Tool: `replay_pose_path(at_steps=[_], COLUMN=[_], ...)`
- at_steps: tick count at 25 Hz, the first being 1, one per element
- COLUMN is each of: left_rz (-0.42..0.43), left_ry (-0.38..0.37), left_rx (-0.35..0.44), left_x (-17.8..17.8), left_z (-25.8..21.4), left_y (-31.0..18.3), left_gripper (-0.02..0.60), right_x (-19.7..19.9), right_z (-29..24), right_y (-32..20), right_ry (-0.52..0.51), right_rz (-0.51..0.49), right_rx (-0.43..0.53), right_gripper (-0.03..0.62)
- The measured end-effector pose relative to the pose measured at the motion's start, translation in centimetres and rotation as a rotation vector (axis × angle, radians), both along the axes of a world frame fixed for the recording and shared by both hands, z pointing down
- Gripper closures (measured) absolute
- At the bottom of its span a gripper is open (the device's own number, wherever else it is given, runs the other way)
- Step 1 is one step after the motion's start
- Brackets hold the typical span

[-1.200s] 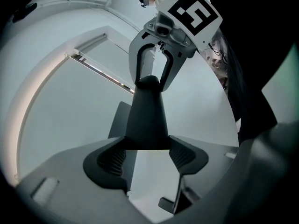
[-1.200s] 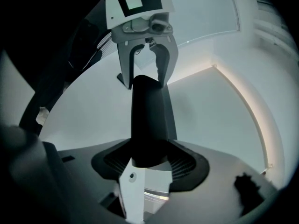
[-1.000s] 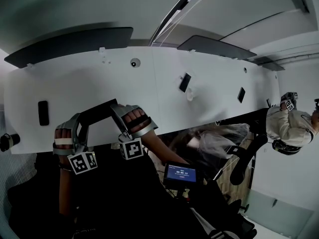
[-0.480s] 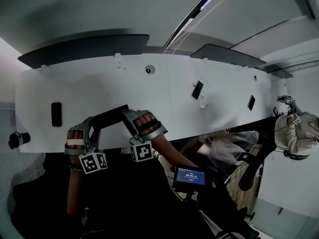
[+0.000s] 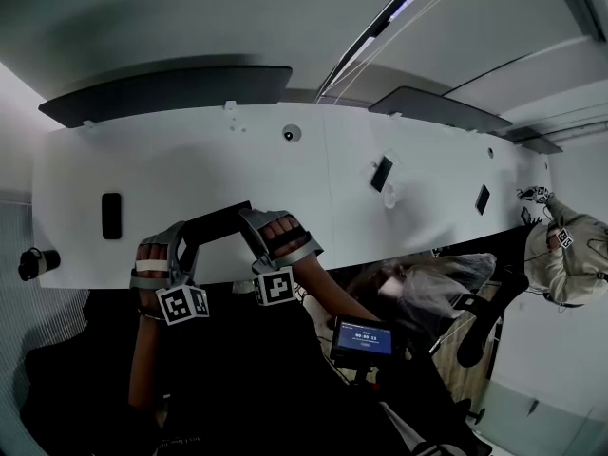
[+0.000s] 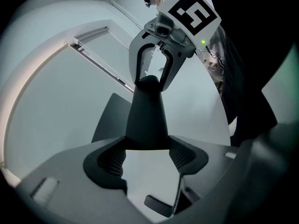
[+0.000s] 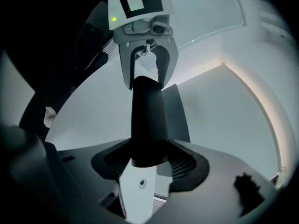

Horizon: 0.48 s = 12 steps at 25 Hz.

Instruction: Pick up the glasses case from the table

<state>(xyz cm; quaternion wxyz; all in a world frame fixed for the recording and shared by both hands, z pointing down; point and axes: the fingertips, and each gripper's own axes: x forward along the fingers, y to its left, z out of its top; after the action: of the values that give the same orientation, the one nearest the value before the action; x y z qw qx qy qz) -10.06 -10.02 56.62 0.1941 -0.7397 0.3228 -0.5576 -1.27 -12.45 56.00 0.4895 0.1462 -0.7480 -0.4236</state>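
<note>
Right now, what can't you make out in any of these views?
- Glasses case: head view, both ends covered by the left gripper and right gripper; too dark to show seam or hinge.
- Small screen: head view, text too small to read.
- Bottom of head view: too dark to tell anything.

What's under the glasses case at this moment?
Bare white table lies beneath the glasses case, held between the left gripper and right gripper. Their jaws cover both its ends; whether it touches the table cannot be told.
</note>
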Motion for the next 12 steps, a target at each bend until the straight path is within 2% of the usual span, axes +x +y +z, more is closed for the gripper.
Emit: replay_pose_path(at_steps=[10, 12], left_rz=[-0.003, 0.0], left_ry=[0.012, 0.011], left_rx=[-0.009, -0.012], left_x=[-0.07, 0.11], left_z=[0.16, 0.09], left_y=[0.09, 0.19], left_gripper=[0.284, 0.283], right_x=[-0.2, 0.07], right_z=[-0.15, 0.05], right_y=[-0.09, -0.03], right_ry=[0.013, 0.042], right_rz=[-0.015, -0.027], right_rx=[0.02, 0.011], right_gripper=[0.336, 0.338])
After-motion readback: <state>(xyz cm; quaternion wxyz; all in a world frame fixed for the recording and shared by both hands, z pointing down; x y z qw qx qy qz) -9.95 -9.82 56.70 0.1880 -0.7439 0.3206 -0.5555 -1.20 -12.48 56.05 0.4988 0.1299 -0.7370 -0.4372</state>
